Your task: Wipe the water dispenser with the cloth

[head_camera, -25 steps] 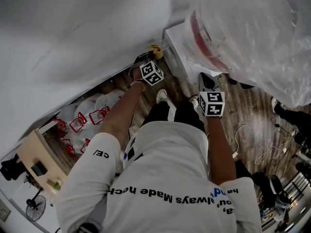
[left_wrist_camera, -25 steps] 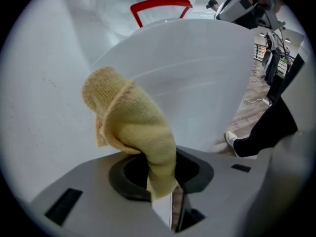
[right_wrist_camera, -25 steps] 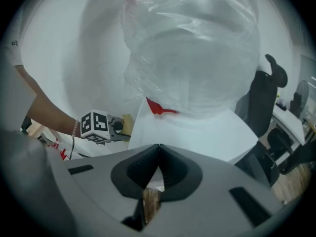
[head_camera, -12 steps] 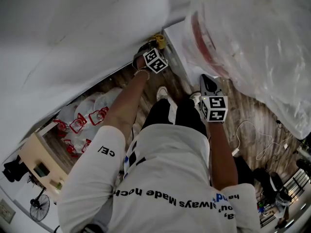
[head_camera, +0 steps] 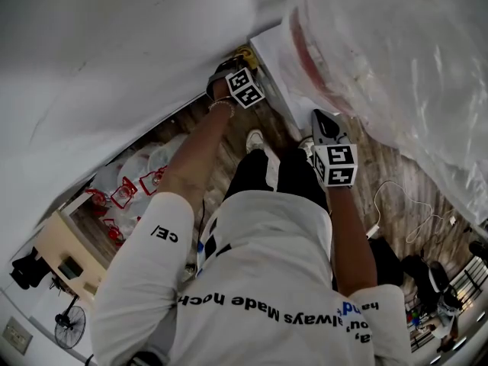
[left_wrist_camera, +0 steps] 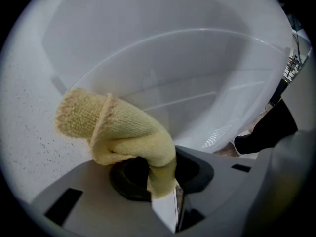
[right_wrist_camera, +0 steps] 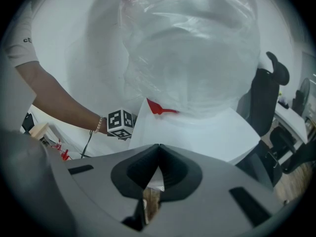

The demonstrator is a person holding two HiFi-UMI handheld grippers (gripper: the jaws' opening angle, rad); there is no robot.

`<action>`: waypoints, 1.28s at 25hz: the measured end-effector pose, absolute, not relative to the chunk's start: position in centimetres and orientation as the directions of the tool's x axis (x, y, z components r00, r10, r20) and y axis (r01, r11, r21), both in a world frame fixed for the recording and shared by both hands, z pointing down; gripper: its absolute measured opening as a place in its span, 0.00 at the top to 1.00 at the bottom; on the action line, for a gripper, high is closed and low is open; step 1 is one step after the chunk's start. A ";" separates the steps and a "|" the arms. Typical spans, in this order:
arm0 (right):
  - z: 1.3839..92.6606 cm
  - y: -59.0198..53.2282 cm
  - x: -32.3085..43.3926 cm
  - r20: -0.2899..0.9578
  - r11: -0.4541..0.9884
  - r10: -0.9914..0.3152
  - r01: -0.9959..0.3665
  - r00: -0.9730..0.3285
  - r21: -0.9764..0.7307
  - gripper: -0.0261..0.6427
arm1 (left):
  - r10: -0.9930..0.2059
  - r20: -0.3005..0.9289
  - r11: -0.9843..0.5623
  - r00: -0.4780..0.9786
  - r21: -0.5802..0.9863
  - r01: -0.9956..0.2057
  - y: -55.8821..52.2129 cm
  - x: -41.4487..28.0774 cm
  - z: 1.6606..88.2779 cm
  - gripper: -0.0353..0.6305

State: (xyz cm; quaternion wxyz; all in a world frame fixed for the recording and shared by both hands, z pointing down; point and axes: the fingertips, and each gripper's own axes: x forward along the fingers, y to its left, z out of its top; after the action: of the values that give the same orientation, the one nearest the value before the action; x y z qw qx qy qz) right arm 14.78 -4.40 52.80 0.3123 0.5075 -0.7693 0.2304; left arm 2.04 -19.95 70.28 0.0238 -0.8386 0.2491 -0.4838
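Head view: the left tongs (head_camera: 232, 69) reach the water dispenser's (head_camera: 271, 65) top corner by the wall. The right tongs (head_camera: 326, 128) hang beside its front.

Left gripper view: the jaws clamp the yellow cloth (left_wrist_camera: 118, 130), close to the white casing.

Right gripper view: the jaws are closed together and hold nothing, facing the plastic-wrapped bottle (right_wrist_camera: 192, 48).

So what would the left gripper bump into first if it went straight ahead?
Probably the smooth white side panel of the water dispenser; the fluffy yellow cloth clamped in the left gripper would touch first.
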 end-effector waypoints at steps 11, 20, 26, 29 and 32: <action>52.8 -4.4 14.8 0.712 0.394 -0.635 -0.919 -0.301 -0.037 0.95 | -0.434 0.797 -0.887 0.420 -0.295 -0.356 -18.2 3.0 69.7 0.76; 53.0 -4.4 14.8 0.710 0.392 -0.637 -0.919 -0.300 -0.037 0.95 | -0.390 0.804 -0.916 0.449 -0.291 -0.276 -14.5 4.8 70.5 0.76; 52.8 -4.4 15.0 0.704 0.385 -0.645 -0.922 -0.297 -0.037 0.95 | -0.376 0.806 -0.925 0.457 -0.291 -0.245 -12.8 5.8 70.4 0.76; 53.0 -4.5 14.9 0.701 0.381 -0.649 -0.924 -0.295 -0.037 0.95 | -0.370 0.808 -0.928 0.458 -0.294 -0.230 -12.0 6.2 70.7 0.76; 53.1 -4.4 14.9 0.702 0.379 -0.649 -0.925 -0.293 -0.036 0.95 | -0.362 0.809 -0.932 0.462 -0.295 -0.212 -11.2 6.5 70.9 0.76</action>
State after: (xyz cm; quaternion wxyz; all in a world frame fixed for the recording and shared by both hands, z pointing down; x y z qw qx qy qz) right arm 14.92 -4.43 53.08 0.3056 0.5098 -0.7719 0.2253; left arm 6.52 -11.15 70.90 0.0765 -0.8517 0.1684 -0.4903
